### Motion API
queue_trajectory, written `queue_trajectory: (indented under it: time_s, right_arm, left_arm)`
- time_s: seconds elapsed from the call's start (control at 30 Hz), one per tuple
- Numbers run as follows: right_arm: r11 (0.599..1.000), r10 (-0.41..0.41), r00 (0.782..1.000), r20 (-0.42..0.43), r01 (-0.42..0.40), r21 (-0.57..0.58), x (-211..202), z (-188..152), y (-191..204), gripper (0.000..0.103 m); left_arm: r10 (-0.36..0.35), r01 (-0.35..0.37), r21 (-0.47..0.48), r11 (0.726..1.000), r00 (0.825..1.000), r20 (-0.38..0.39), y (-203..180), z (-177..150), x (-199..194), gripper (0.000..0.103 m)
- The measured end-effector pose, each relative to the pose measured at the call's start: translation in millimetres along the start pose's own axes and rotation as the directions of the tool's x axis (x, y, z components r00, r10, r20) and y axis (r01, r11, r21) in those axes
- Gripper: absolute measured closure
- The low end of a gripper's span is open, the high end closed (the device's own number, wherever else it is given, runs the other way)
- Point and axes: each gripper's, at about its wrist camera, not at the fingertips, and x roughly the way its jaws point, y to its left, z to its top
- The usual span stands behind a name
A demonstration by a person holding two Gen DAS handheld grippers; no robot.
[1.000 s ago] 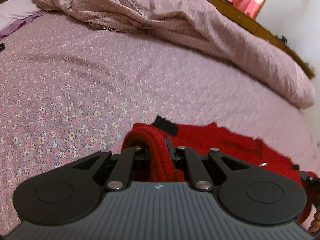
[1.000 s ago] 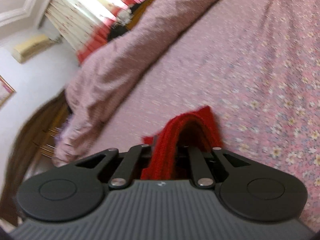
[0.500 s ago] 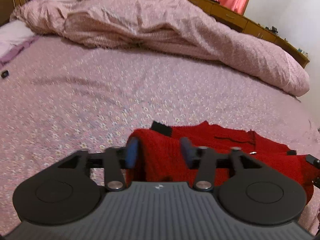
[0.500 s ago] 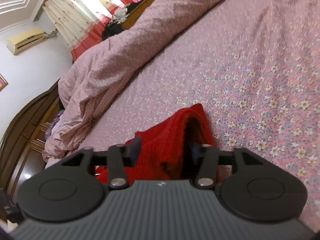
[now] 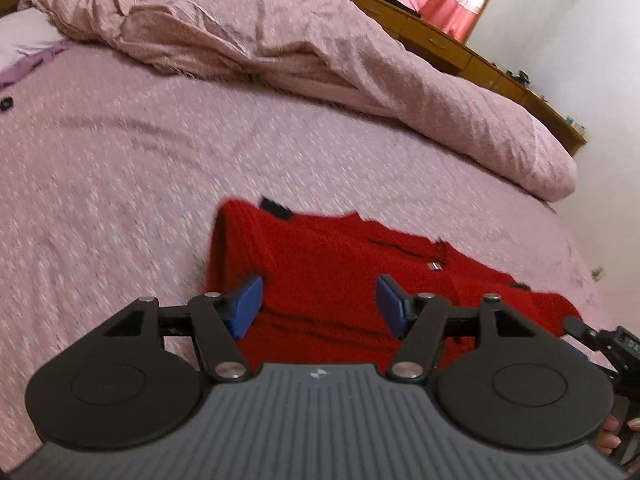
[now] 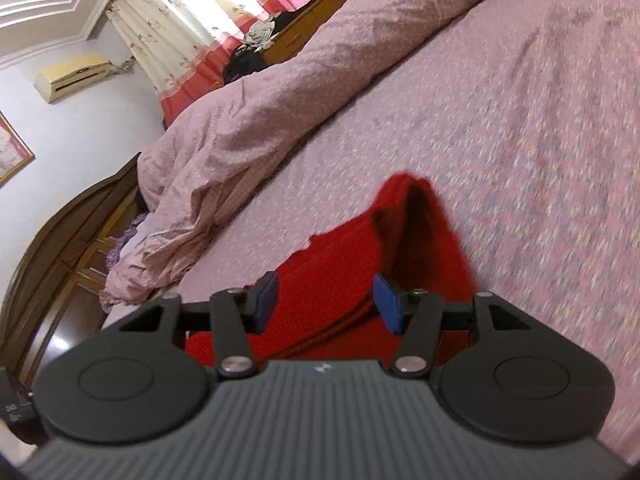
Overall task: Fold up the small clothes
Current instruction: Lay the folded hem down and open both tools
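Note:
A red knit garment (image 5: 340,264) lies on the pink floral bed sheet (image 5: 120,184), with a black tag at its far left corner. My left gripper (image 5: 318,306) is open just above its near edge, blue pads wide apart, holding nothing. In the right wrist view the same red garment (image 6: 340,280) lies with one end humped up into a fold. My right gripper (image 6: 325,300) is open over it, empty. The right gripper's body also shows at the far right of the left wrist view (image 5: 600,344).
A rumpled pink duvet (image 5: 300,48) lies along the far side of the bed. A wooden dresser (image 5: 480,60) and red-white curtains stand behind it. A dark wooden headboard (image 6: 60,248) is at the left in the right wrist view.
Both grippers were shut on the red garment a second ago; they have opened, let it go and drawn back. The garment now rests on the sheet.

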Motion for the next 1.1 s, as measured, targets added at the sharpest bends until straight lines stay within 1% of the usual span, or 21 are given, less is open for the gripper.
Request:
queue_trajectory:
  time_s: [0.13,0.23,0.37,0.47,0.57,0.6,0.63,0.7,0.73,0.77,0.8,0.87,1.0,1.1]
  right_arm:
    - [1.000,0.021,0.999,-0.039,-0.021,0.016,5.8,-15.5,3.7,0.047]
    - [1.000,0.010,0.997,-0.073,-0.008,0.024,12.3,-26.3,2.0,0.047]
    - [0.999,0.009,0.996,-0.090,-0.006,0.033,18.7,-33.1,1.0,0.047]
    - [0.999,0.016,0.997,-0.080,-0.012,0.048,22.0,-30.2,-2.1,0.047]
    - [0.996,0.029,0.997,-0.066,-0.024,0.085,27.2,-25.6,-5.0,0.047]
    - [0.995,0.034,0.998,-0.060,-0.028,0.096,29.0,-23.9,-5.9,0.047]
    - [0.994,0.040,0.998,-0.053,-0.034,0.100,30.6,-22.8,-6.8,0.047]
    - [0.995,0.052,0.998,-0.034,-0.048,0.088,32.9,-20.0,-5.2,0.053]
    - [0.996,0.056,0.998,-0.024,-0.054,0.075,33.7,-18.4,-3.6,0.069]
    - [0.997,0.059,0.998,-0.022,-0.058,0.060,35.4,-16.2,-1.8,0.084]
    - [0.997,0.058,0.998,-0.021,-0.056,0.051,38.0,-13.6,-0.4,0.086]
    - [0.996,0.070,0.998,-0.005,-0.070,0.047,41.9,-8.3,1.0,0.087]
    - [0.994,0.100,0.995,0.028,-0.101,0.047,52.2,5.0,5.9,0.087]
    - [0.995,0.095,0.994,0.048,-0.097,0.040,61.8,16.8,11.3,0.085]
  left_arm:
    - [-0.024,0.023,-0.015,1.000,0.999,-0.046,-6.7,-18.6,10.8,0.035]
    - [-0.030,0.027,-0.043,0.999,0.997,-0.071,-5.3,-27.0,21.5,0.035]
    - [-0.022,0.016,-0.083,0.996,0.998,-0.061,2.1,-28.6,34.2,0.035]
    - [-0.038,0.030,-0.145,0.989,0.998,-0.054,9.7,-24.8,42.3,0.035]
    - [-0.036,0.028,-0.202,0.979,0.999,-0.038,16.3,-19.3,49.8,0.035]
    - [-0.034,0.024,-0.218,0.976,0.999,-0.039,17.5,-17.6,52.3,0.039]
    - [-0.024,0.015,-0.224,0.974,0.999,-0.038,17.8,-16.0,54.3,0.050]
    - [-0.001,-0.006,-0.210,0.978,0.999,-0.037,16.7,-11.4,57.7,0.065]
    - [-0.011,0.003,-0.207,0.978,0.999,-0.035,16.5,-9.2,59.6,0.069]
    - [-0.019,0.012,-0.208,0.978,0.999,-0.034,16.7,-6.9,61.0,0.070]
    - [-0.024,0.016,-0.208,0.978,0.999,-0.032,16.5,-4.3,62.8,0.070]
    - [-0.026,0.021,-0.200,0.980,0.999,-0.024,15.6,2.6,67.1,0.070]
    - [-0.024,0.024,-0.173,0.985,1.000,0.006,11.4,21.1,76.0,0.070]
    - [-0.001,0.006,-0.144,0.989,1.000,0.031,5.8,36.0,79.7,0.069]
